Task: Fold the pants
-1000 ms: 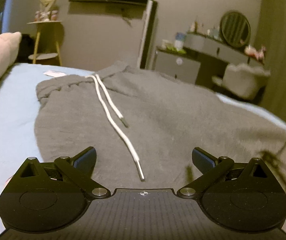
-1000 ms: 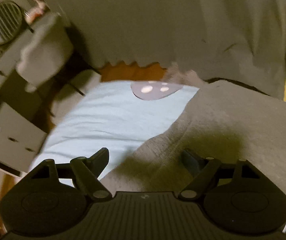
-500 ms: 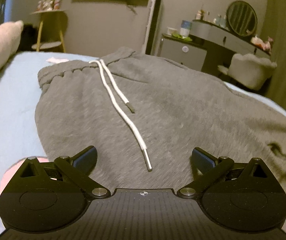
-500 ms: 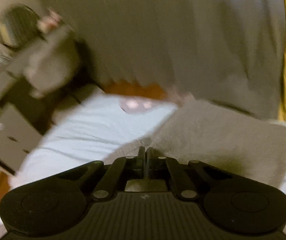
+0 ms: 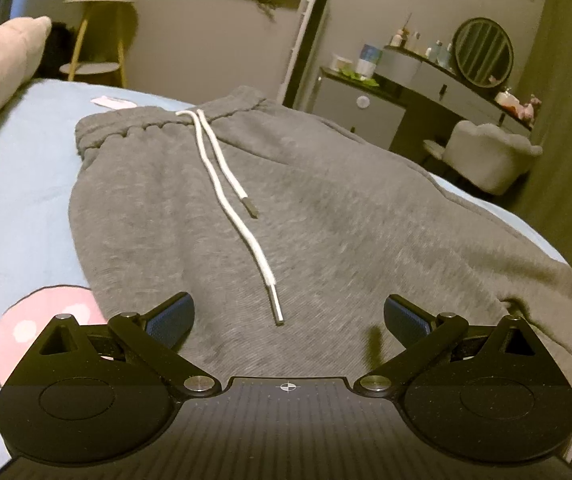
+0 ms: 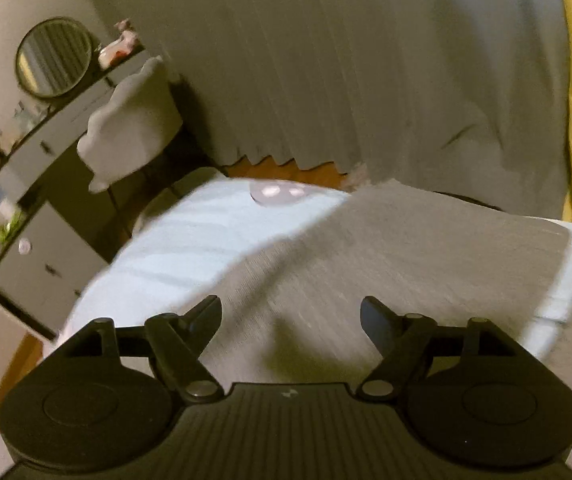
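Grey sweatpants (image 5: 326, 216) lie flat on a light blue bed sheet (image 5: 14, 208), waistband at the far end, with a white drawstring (image 5: 226, 184) running toward me. My left gripper (image 5: 288, 316) is open and empty, just above the cloth near the drawstring's metal tip. In the right wrist view the leg part of the pants (image 6: 406, 256) spreads across the bed. My right gripper (image 6: 290, 316) is open and empty over that cloth.
A pink pillow (image 5: 2, 60) lies at the far left. A dresser with a round mirror (image 5: 482, 54) and a padded chair (image 5: 486, 156) stand beyond the bed's right side. A grey curtain (image 6: 366, 72) hangs past the bed's foot. A pink patch (image 5: 42, 324) marks the sheet.
My right gripper shut half a second ago and has opened again over the pants leg. My left gripper stayed open and drew back slightly along the pants.
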A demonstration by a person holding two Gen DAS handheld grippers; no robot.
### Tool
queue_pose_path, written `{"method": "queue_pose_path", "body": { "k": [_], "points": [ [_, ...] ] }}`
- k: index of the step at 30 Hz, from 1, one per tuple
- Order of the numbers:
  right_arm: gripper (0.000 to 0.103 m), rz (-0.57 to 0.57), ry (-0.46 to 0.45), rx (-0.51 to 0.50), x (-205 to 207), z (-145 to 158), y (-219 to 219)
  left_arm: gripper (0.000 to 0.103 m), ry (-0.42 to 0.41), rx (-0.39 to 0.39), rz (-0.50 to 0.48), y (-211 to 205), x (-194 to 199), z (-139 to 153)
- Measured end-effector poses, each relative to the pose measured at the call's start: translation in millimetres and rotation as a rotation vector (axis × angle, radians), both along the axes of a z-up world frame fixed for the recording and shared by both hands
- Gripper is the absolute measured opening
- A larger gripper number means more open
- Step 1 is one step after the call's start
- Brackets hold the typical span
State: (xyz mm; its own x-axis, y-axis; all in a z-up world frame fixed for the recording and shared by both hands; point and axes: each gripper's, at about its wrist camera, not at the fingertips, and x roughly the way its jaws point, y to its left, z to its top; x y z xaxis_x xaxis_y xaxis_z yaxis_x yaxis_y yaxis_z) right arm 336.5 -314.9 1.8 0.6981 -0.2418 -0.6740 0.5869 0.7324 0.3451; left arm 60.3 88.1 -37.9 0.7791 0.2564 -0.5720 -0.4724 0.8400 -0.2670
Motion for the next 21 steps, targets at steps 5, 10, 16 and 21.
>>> {"method": "queue_pose_path", "body": {
  "k": [5,10,16,21],
  "points": [
    [0.078,-0.078,0.111,0.011,63,-19,-8,0.103,0.018,0.063,-0.020,-7,9,-7],
    [0.042,-0.159,0.174,0.129,76,-47,-30,0.103,0.028,0.088,-0.009,-5,16,-12],
    [0.009,-0.076,0.071,0.057,40,-31,-32,0.103,0.041,0.102,-0.012,-5,17,-12],
    [0.008,0.043,-0.198,-0.093,-91,25,4,0.103,0.036,0.080,-0.003,-2,12,-9]
  ]
}}
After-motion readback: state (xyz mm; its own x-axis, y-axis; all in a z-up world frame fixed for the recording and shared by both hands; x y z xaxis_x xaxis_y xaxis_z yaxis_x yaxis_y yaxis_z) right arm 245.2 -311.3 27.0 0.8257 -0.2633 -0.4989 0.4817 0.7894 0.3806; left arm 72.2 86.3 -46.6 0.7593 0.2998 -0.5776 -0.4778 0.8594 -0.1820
